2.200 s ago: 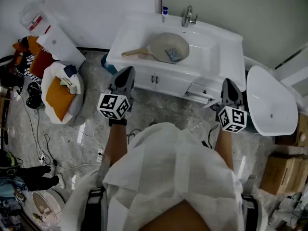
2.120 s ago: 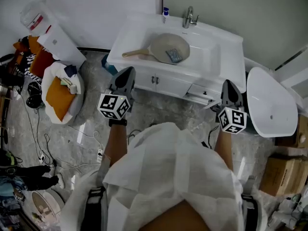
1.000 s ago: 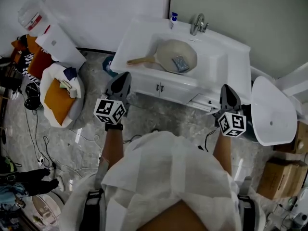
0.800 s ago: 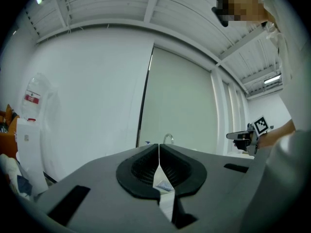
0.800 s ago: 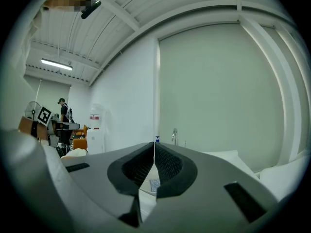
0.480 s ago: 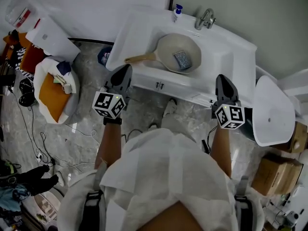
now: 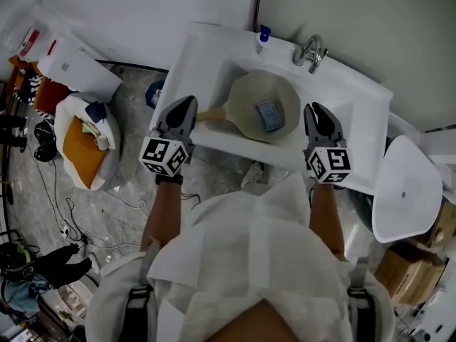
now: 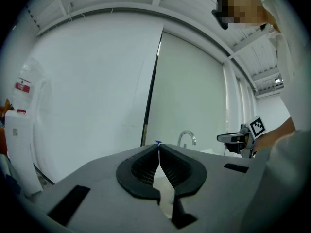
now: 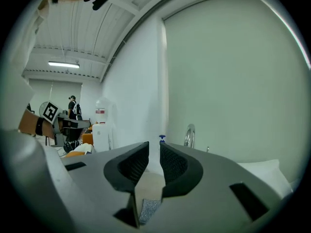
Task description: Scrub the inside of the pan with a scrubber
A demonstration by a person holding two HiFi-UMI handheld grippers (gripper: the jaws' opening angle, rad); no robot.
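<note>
Approach is looking like the step in hand: the scrubber (image 7: 268, 115) is lying inside the pan (image 7: 246, 97), which is sitting in the white sink (image 7: 206, 57). The left hand-held gripper (image 7: 185, 105) is hovering at the sink's front edge by the pan handle, jaws pressed together and empty. The right hand-held gripper (image 7: 318, 111) is hovering at the sink's front right. Its jaws have just been opening to a narrow gap, with nothing between them. Next, I'd say, it needs to open wider and drop onto the scrubber. A tap (image 7: 311, 48) is standing behind the sink, with a cluttered floor (image 7: 128, 184) to its left.

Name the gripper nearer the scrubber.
Right. The right gripper, jaws just opening with nothing between them, is just right of the pan, close to the scrubber; the left gripper is farther away, at the handle end.
</note>
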